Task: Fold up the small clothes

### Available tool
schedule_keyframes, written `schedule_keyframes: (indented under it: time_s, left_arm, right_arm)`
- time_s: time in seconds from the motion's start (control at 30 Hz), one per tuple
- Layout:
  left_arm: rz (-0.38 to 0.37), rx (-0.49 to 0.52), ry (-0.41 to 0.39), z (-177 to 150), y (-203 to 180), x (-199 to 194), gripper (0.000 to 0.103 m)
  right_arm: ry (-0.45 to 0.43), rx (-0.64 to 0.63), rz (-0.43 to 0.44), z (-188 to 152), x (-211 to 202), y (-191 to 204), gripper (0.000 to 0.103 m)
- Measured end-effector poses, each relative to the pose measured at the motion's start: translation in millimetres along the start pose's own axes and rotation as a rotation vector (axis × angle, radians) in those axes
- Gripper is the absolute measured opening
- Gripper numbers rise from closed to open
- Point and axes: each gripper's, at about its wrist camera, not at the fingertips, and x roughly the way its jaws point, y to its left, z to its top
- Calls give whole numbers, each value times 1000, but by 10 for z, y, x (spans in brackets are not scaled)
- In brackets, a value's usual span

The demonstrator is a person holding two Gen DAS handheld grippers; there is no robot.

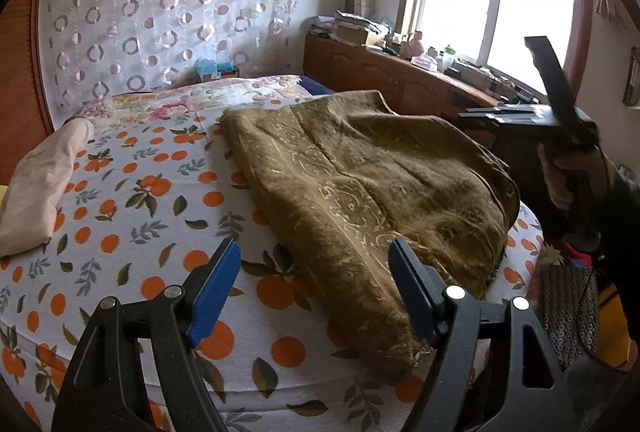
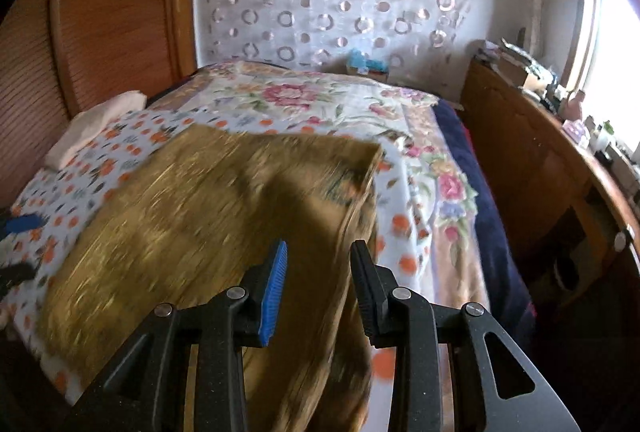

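- olive cloth [image 1: 372,184] with a pale scroll pattern lies part-folded on the bed [image 1: 168,216], over the orange-print sheet.
- left gripper [image 1: 314,264] hovers at the cloth's near edge, jaws spread wide, nothing between them.
- right gripper [image 2: 318,272] over the cloth's right side; jaws parted, pinching nothing; view blurred.
- cream bundle [image 1: 40,184] lies at the bed's left edge, well apart from the cloth.
- no readable writing or labels anywhere.
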Motion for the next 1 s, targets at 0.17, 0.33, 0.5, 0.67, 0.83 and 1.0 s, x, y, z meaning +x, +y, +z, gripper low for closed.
schedule_keyframes:
  time_s: [0.17,0.33,0.5,0.67,0.83,1.0]
  left_arm:
    - [-5,10,22,-13,-69,61,77]
    - [-5,17,36,-26,-121,86,77]
    - [-9,21,56,-57,-147,117,77]
    - [-14,4,60,-56,-135,133,77]
    - [-20,6,63,-57,-139,123,77]
    - [-25,16,73,-74,-161,113,77]
  right_arm:
    - [46,-28,-8,-299,-176,44,34]
    - [68,-25,-27,-436,-248,41,34]
    - [78,8,-35,-532,-329,-24,34]
    - [28,10,22,-549,-336,42,7]
    - [-63,33,5,-576,-535,7,6]
    - [-38,78,-37,-670,-560,-136,6]
